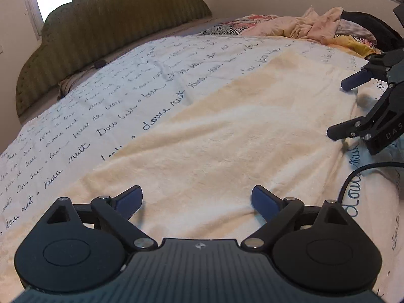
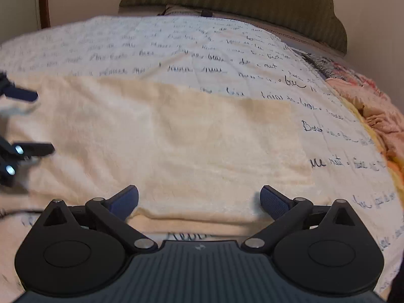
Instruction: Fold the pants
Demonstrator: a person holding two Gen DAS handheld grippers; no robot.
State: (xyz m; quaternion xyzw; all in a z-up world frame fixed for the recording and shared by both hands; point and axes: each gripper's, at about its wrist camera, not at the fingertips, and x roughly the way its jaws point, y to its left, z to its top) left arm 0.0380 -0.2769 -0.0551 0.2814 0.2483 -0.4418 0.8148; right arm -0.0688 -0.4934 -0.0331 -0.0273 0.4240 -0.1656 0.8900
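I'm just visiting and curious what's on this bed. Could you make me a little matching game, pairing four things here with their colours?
Things:
1. pants
2. bedspread
3. headboard
4. gripper pads

Colours:
A. olive green
B. blue
C. plain cream
D. white with dark handwriting

Pairs: 1-C, 2-D, 3-A, 4-B

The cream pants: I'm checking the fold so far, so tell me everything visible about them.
The cream pants look like soft, fuzzy fleece, lying flat as a broad rectangle on the script-printed bedspread. Layered edges show at the near side, suggesting a fold. Faint wrinkles cross the surface. The left gripper and right gripper are open at the near edge, gripping nothing; whether they touch it is unclear.
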